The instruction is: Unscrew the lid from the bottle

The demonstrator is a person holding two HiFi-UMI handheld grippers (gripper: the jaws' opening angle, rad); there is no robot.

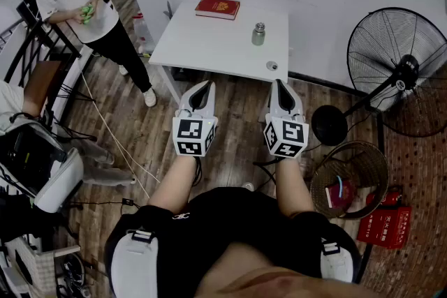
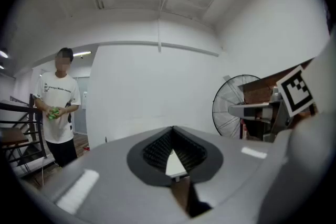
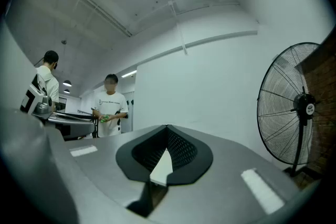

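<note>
Bottle [image 1: 258,34] stands upright on the table [image 1: 202,45] ahead, nearer the right gripper [image 1: 279,86] than the left gripper [image 1: 204,87]; both closed on nothing.

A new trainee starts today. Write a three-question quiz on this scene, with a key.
1. True or false: the left gripper grips the bottle.
2. Which lies nearest the far edge of the white table? A. red book B. bottle C. left gripper
3. Fill in: the jaws of the right gripper are ____, with nothing between them.
Key: 1 false, it hangs short of the table, empty; 2 A; 3 shut.
</note>
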